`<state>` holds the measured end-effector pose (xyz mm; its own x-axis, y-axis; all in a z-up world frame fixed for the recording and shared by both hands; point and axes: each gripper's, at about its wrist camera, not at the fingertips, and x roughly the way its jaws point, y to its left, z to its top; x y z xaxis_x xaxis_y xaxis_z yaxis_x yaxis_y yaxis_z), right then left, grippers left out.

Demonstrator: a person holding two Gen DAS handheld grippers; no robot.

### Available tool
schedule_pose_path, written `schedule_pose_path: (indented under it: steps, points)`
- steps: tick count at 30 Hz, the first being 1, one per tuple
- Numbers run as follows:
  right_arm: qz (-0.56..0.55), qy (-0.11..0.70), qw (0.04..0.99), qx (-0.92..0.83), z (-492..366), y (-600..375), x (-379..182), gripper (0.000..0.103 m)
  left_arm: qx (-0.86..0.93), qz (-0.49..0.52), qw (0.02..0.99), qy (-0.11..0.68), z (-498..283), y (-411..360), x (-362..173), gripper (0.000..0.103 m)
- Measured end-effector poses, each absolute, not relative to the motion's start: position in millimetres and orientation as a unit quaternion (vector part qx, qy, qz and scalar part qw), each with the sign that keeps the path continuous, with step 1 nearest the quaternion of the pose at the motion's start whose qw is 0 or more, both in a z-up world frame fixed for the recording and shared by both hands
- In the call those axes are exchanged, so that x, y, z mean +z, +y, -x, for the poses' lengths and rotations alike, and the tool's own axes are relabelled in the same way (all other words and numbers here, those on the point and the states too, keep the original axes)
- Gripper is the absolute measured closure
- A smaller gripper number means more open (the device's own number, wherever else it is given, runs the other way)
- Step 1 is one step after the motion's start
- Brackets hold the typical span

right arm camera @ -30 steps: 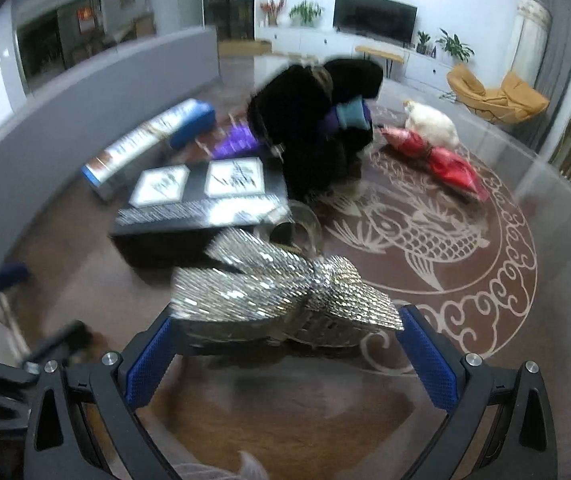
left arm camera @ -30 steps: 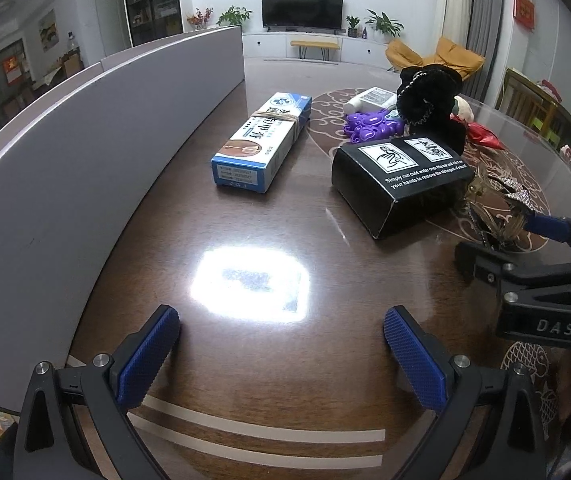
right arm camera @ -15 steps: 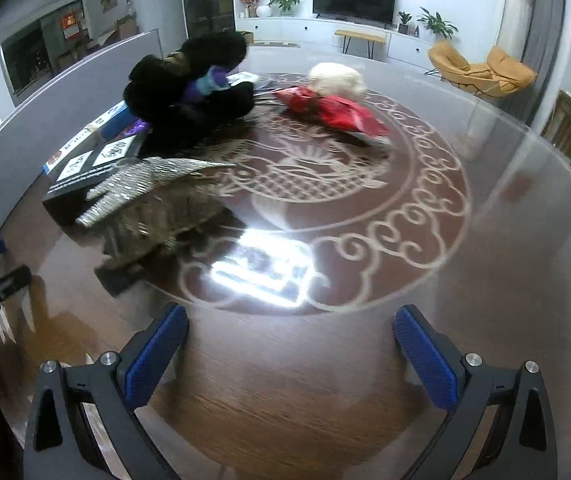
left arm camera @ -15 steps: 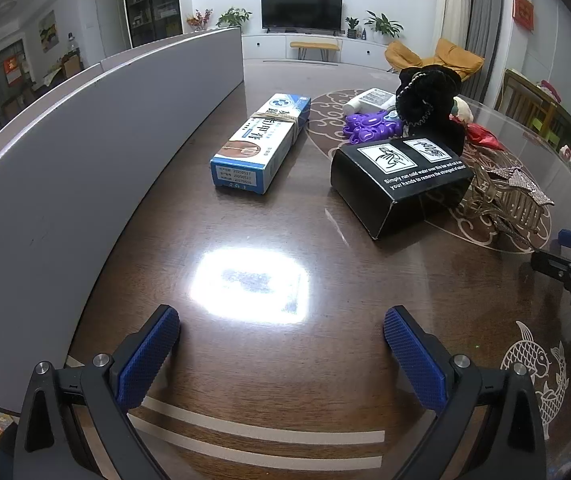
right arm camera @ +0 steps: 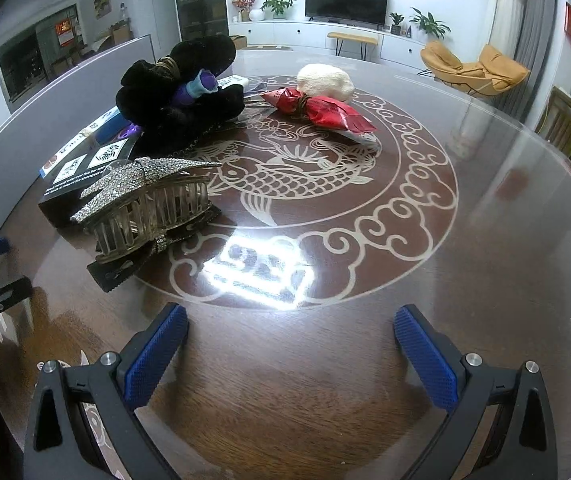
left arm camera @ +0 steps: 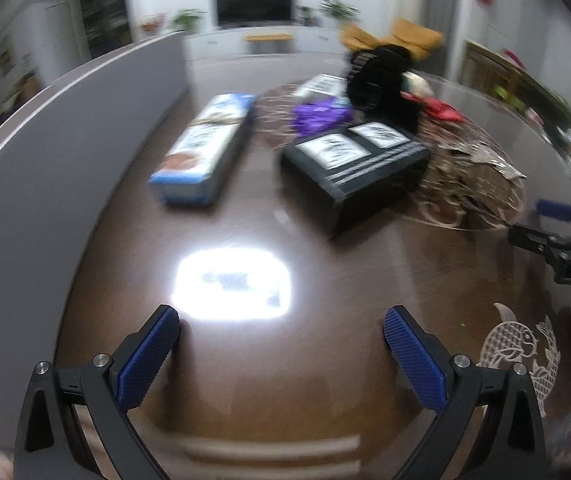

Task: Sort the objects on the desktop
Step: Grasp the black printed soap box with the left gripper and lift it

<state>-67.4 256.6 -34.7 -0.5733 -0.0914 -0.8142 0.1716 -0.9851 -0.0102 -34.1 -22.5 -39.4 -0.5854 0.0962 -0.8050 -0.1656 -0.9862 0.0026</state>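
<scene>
A sparkly silver hair claw (right arm camera: pixel 145 204) rests on the dark round table (right arm camera: pixel 485 240), left of my right gripper (right arm camera: pixel 291 354), which is open and holds nothing. Behind the claw sit a black box (right arm camera: pixel 69 176), a black fluffy scrunchie (right arm camera: pixel 181 84), a red snack packet (right arm camera: pixel 321 110) and a white fuzzy lump (right arm camera: pixel 325 82). In the blurred left wrist view the black box (left arm camera: pixel 353 160) and a blue-and-white carton (left arm camera: pixel 209 148) lie ahead of my open left gripper (left arm camera: pixel 281 354). A purple item (left arm camera: pixel 317 116) lies behind the box, and the hair claw (left arm camera: pixel 481 168) is at its right.
A grey curved partition (left arm camera: pixel 45 168) walls the table's left side. The right gripper's fingers (left arm camera: pixel 553 212) show at the right edge of the left wrist view. A pale fish-and-cloud pattern (right arm camera: pixel 325 184) covers the table's middle. Chairs and a TV stand beyond.
My right gripper let go of the silver hair claw, which now sits on the table, and drew back to the right. The left gripper has begun moving, blurring its view.
</scene>
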Motion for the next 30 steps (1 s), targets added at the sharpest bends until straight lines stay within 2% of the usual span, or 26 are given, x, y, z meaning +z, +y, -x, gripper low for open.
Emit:
schedule_pose_path:
  steps: [10, 21, 22, 24, 26, 27, 30]
  points:
    - [-0.456, 0.044, 0.074, -0.886, 67, 257, -35, 0.000, 0.872, 0.463, 0.129, 0.093, 116, 16, -36, 0.000]
    - [-0.455, 0.044, 0.074, -0.886, 66, 257, -35, 0.000, 0.871, 0.448, 0.155, 0.128, 136, 63, -34, 0.001]
    - [-0.456, 0.044, 0.074, -0.886, 66, 257, -35, 0.000, 0.876, 0.440, 0.150, 0.125, 132, 63, -34, 0.003]
    - [-0.455, 0.044, 0.074, -0.886, 66, 257, -35, 0.000, 0.887, 0.423, 0.138, 0.124, 123, 58, -31, 0.027]
    - [-0.455, 0.044, 0.074, -0.886, 66, 257, -35, 0.000, 0.892, 0.419, 0.127, 0.110, 114, 53, -28, 0.037]
    - [-0.455, 0.044, 0.074, -0.886, 66, 257, -35, 0.000, 0.894, 0.419, 0.123, 0.097, 109, 50, -27, 0.040]
    - [-0.455, 0.044, 0.074, -0.886, 66, 257, -35, 0.000, 0.900, 0.418, 0.101, 0.073, 91, 40, -26, 0.044]
